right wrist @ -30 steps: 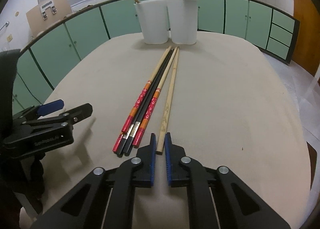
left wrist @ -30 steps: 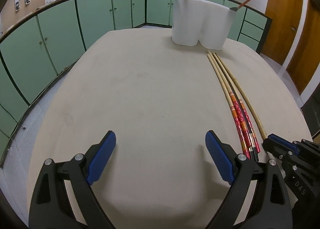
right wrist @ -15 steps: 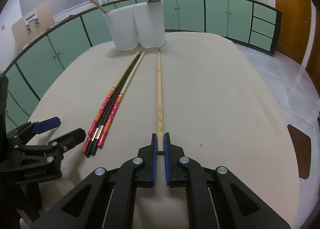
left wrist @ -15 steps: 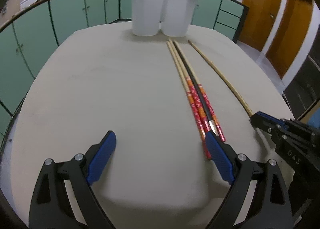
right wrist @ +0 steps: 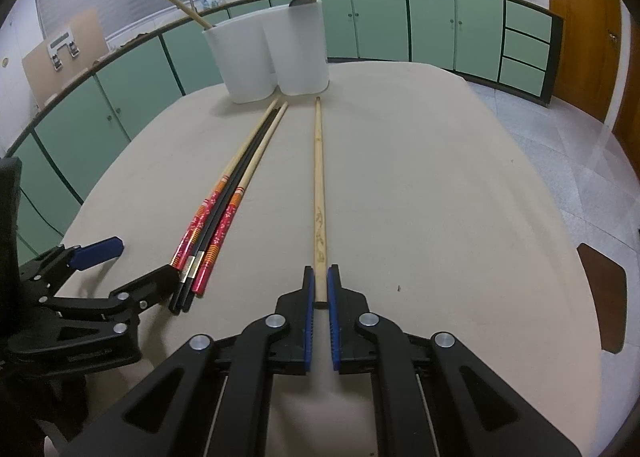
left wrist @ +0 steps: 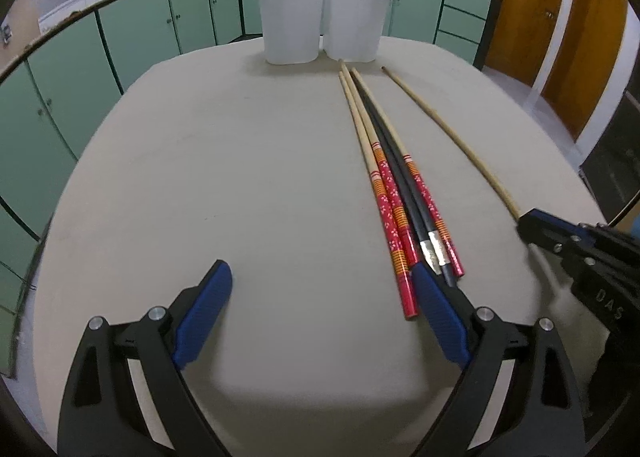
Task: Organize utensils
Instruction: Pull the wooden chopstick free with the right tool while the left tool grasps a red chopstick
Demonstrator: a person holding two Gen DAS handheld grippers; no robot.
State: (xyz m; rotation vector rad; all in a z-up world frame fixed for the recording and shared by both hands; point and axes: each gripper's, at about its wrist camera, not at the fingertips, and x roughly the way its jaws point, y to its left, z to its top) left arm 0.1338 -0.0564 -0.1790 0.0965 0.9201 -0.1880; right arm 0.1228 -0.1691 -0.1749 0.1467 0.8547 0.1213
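Note:
My right gripper (right wrist: 319, 277) is shut on the near end of a plain wooden chopstick (right wrist: 319, 177), which lies along the table toward two white holders (right wrist: 268, 53). A bundle of red-patterned and black chopsticks (right wrist: 224, 201) lies to its left. In the left wrist view my left gripper (left wrist: 320, 285) is open and empty, its right finger beside the bundle's (left wrist: 392, 193) near ends. The plain chopstick (left wrist: 448, 137) and right gripper (left wrist: 536, 225) show at the right. The holders (left wrist: 320, 13) stand at the far edge, each with a utensil inside.
The beige table (right wrist: 440, 197) is rounded, with green cabinets (right wrist: 432, 25) behind it. A brown chair seat (right wrist: 604, 297) sits off the right edge. Wooden doors (left wrist: 560, 17) stand at the far right.
My right gripper moved onto the plain chopstick's near end, closed around it and shifted it right, apart from the bundle. My left gripper swung right toward the bundle, still open.

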